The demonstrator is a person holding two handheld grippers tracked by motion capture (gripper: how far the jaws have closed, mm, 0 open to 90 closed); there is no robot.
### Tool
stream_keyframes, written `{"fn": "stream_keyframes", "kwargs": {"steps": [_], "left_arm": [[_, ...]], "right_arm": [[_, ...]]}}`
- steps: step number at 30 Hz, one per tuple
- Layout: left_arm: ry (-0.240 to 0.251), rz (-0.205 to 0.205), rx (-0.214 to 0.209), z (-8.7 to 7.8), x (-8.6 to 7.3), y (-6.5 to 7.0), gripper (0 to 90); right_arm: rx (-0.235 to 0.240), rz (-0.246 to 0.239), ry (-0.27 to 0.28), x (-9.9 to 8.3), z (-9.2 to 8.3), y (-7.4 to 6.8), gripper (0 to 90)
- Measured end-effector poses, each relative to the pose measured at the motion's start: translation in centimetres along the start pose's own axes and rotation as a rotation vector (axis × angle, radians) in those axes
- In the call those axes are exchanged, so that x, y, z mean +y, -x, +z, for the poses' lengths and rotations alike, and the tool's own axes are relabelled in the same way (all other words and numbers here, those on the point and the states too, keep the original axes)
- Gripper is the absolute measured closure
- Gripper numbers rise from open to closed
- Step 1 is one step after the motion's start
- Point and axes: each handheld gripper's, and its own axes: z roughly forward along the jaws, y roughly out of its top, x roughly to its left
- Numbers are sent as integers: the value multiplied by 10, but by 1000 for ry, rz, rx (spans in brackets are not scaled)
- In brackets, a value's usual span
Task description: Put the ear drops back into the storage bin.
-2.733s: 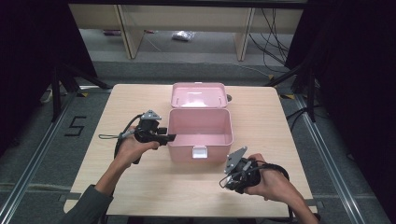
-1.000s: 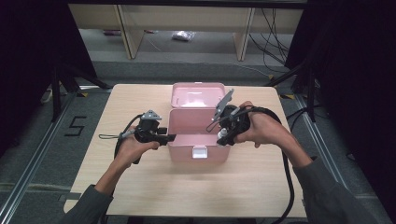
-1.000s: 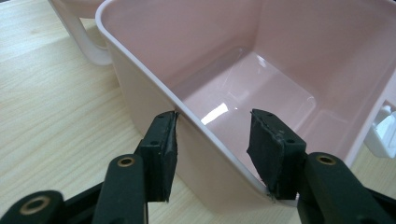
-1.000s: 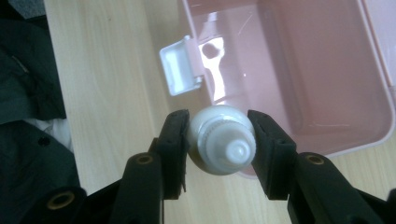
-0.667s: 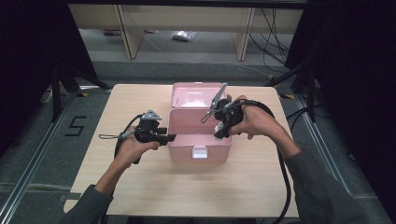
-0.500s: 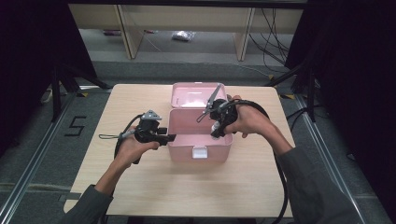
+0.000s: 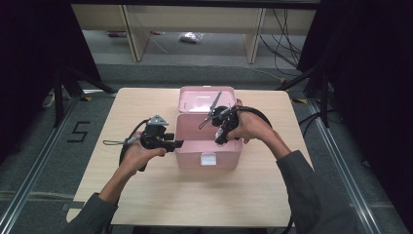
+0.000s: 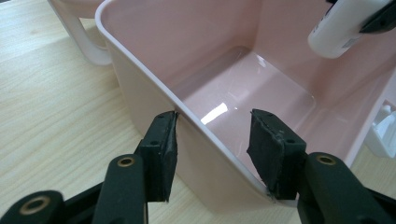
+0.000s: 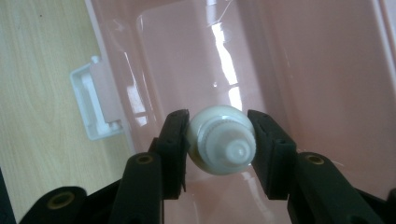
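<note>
Tabletop box (image 7: 207, 146): right tongs (image 9: 219, 140) now lower inside

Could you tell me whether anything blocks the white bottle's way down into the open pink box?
Nothing visible does. The white bottle, clamped in the right gripper, hangs over the pink box, whose floor looks bare. The left gripper straddles the box's side wall, clear of the bottle's path.

1 pink box (image 7: 207, 146), 1 white bottle (image 9: 222, 145), 1 table (image 7: 146, 195), 2 tongs: left (image 8: 212, 149), right (image 9: 218, 142).

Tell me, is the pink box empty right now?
Empty: the pink box has a bare floor; the white bottle hangs above it in the right gripper.
</note>
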Motion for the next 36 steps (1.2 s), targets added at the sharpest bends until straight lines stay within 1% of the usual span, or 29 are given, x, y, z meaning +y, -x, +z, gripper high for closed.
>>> {"fn": "stream_keyframes", "kwargs": {"steps": [1,2,3,4,5,7,8,9,10,11,12,13,16,18,19,21,23,24,25,26,27,28,29,30,31,32,34,35,36], "left_arm": [[1,0,0,0,0,0,514],[-1,-1,-1,0,0,0,514],[-2,-2,-1,0,0,0,514],[0,1,0,0,0,0,514],[0,0,0,0,0,0,514],[-2,-2,-1,0,0,0,514],[-3,-5,-7,0,0,0,514],[-2,-6,-5,0,0,0,514],[-4,-5,-7,0,0,0,514],[-4,-4,-2,0,0,0,514],[-3,-4,-6,0,0,0,514],[-4,-5,-6,0,0,0,514],[0,-1,-1,0,0,0,514],[0,-2,-1,0,0,0,514],[4,-3,-2,0,0,0,514],[4,-5,-2,0,0,0,513],[1,-7,-3,0,0,0,513],[1,-7,-3,0,0,0,513],[1,-6,-3,0,0,0,513],[1,-7,-2,0,0,0,513],[0,-7,-3,0,0,0,513],[1,-7,-3,0,0,0,513],[1,-7,-3,0,0,0,513],[0,-5,-2,0,0,0,514],[0,-4,-2,0,0,0,513],[-1,-6,-2,0,0,0,513],[1,-7,-3,0,0,0,513],[1,-7,-3,0,0,0,513],[1,-6,-2,0,0,0,513]], "right_arm": [[5,-5,-1,0,2,1,604],[6,7,-6,0,4,0,604],[8,-11,-8,0,6,2,604],[8,0,-12,0,8,2,604],[14,-18,-9,0,11,4,604],[13,-13,-11,0,14,5,604],[16,-26,-9,0,16,6,604],[18,-19,-5,0,18,7,604],[15,5,-15,1,18,5,604],[13,-5,-19,1,20,5,604],[10,4,-24,2,22,5,604],[18,-31,-12,2,24,8,604],[18,-45,-17,3,28,9,604],[18,-29,-22,4,30,7,604],[11,-32,-22,3,31,6,604],[22,-55,-6,2,35,7,604],[23,-34,-30,2,36,5,604],[22,-50,-34,1,38,6,604],[24,-52,-38,1,39,6,604],[30,-53,-40,1,40,6,604],[28,-37,-54,2,40,5,604],[25,-41,-56,1,41,6,604],[31,-64,-54,2,42,7,604],[21,-76,-41,1,43,9,604],[20,-111,-29,1,45,12,604],[17,-78,-40,1,44,10,604],[18,-58,-50,1,44,10,604],[24,-86,-33,0,46,12,604],[16,-88,-34,0,46,12,604]]}}
